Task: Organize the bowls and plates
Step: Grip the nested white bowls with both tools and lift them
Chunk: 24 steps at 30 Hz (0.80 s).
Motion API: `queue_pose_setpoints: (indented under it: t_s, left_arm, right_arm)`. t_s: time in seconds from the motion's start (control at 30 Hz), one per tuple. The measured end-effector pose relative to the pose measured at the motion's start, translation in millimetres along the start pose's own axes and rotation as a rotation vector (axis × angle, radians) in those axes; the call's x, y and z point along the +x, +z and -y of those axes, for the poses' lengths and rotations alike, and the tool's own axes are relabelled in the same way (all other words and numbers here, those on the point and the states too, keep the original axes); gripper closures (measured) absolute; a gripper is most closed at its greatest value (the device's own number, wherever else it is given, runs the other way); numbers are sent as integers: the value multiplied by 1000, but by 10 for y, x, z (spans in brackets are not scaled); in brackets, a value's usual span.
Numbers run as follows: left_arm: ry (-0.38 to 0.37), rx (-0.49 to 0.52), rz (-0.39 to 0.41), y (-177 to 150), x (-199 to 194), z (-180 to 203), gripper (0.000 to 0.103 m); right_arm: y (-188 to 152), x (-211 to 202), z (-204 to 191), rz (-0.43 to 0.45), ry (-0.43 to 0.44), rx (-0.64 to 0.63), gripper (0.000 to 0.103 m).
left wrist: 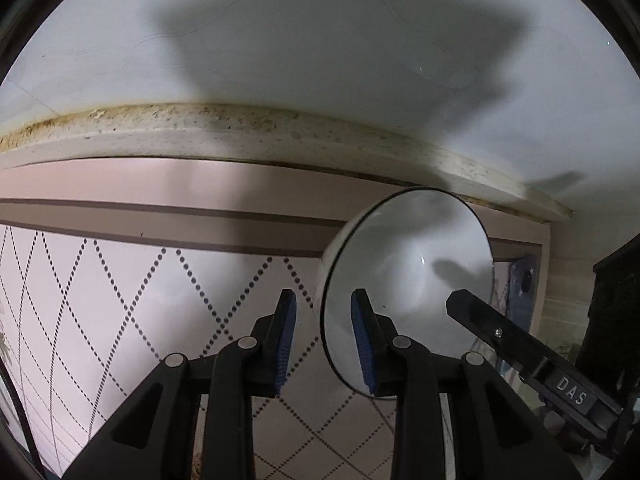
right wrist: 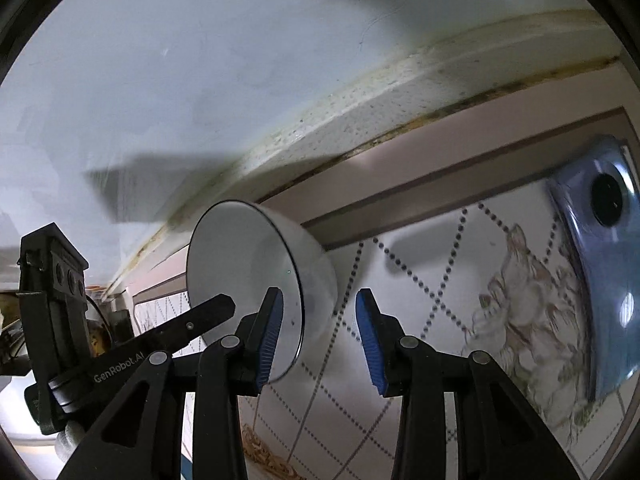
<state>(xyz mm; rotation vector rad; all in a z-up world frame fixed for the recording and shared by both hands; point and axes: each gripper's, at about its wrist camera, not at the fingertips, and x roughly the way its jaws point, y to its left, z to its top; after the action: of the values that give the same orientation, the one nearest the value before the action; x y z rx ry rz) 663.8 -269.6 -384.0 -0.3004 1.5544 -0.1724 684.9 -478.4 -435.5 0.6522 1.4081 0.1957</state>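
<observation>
Both cameras point up at a wall and ceiling. A white bowl with a thin dark rim (left wrist: 408, 280) is held on its side in the air. My left gripper (left wrist: 324, 344) has its blue pads either side of the bowl's rim, one inside and one outside. In the right wrist view the same bowl (right wrist: 248, 264) sits between the pads of my right gripper (right wrist: 318, 340), its left pad (right wrist: 270, 336) inside the bowl. The jaws of both stand fairly wide, so the grip is unclear. The other gripper's finger (left wrist: 492, 328) shows at the bowl's edge.
A tiled wall with dotted diamond pattern (left wrist: 120, 300) and a stained ceiling cornice (left wrist: 240, 132) fill the view. A blue phone (right wrist: 604, 264) hangs on the wall at right. The left gripper's body (right wrist: 52, 320) is at the left edge.
</observation>
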Motion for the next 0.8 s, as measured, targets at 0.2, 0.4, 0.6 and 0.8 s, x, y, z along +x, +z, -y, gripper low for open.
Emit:
queue_pose_setpoints:
  t_s: [0.2,0.4,0.6,0.8]
  left_arm:
    - [39,65,29,-54,27,128,89]
    - [50,84,40,-135,14,184,89]
    - [71,144,70,-366,-156,286,89]
    - [64,183,93,-692,-392,379,89]
  right_arm:
    - [8,135,-86,13,-33,-38,87]
    - [-97,185,-219,17,-70,-66,88]
    - [-305,68,-233,20,-66,-74,88]
    - [-665,-139,-334,36,-63,-86,88]
